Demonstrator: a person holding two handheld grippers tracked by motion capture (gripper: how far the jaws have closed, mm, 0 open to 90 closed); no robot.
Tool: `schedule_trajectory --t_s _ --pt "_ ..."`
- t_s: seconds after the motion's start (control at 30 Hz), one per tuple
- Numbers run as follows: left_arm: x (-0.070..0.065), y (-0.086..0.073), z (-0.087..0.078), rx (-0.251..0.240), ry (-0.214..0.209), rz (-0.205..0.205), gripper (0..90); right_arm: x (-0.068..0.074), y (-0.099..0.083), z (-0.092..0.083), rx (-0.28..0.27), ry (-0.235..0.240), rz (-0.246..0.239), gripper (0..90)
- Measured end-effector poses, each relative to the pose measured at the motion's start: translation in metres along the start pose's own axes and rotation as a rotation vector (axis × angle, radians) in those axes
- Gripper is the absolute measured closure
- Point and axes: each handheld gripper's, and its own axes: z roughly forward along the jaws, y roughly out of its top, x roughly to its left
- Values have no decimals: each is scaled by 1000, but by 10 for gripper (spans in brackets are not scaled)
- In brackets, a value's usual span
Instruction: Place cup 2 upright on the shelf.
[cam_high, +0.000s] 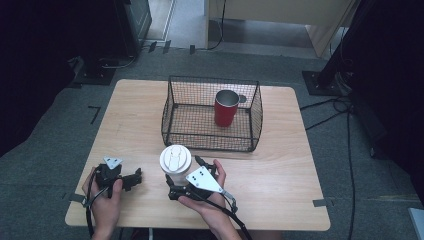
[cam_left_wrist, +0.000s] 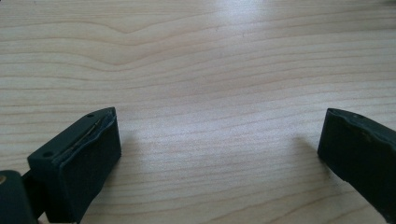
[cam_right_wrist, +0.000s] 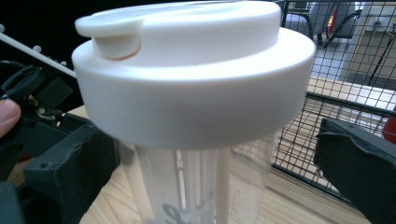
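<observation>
A clear cup with a white lid is seen standing upright on the wooden desk, just in front of the wire basket and near the desk's front half. In the right gripper view the cup stands between the two black jaws of the right tool, which are spread wide on either side of it; the cup's clear wall is not seen to be touched by either jaw. In the high view the right tool is held in the person's right hand, with its grey three-cornered plate on top and its jaws pointed toward the cup's base.

The left tool is held low over the desk to the left of the cup, apart from it, in the person's left hand. In the left gripper view its jaws are seen set wide, with bare wood grain between them and nothing held by the left tool.

Inside the basket a red cup is seen standing upright toward the right rear part, its open mouth upward. The basket is set on the far half of the desk.
</observation>
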Motion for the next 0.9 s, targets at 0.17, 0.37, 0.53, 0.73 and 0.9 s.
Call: schedule_trajectory --t_s 0.17,0.37,0.53,0.73,0.9 --pt "0 0 0 0 0 0 0 3 2 8 7 -5 1 0" --pt "0 0 0 0 0 0 0 4 6 15 4 -17 2 0" --pt "0 0 0 0 0 0 0 4 7 18 3 -25 -4 0" --pt "0 0 0 -1 0 0 0 5 8 20 3 -29 -4 0" --pt "0 0 0 0 0 0 0 6 6 22 11 -22 -4 52"
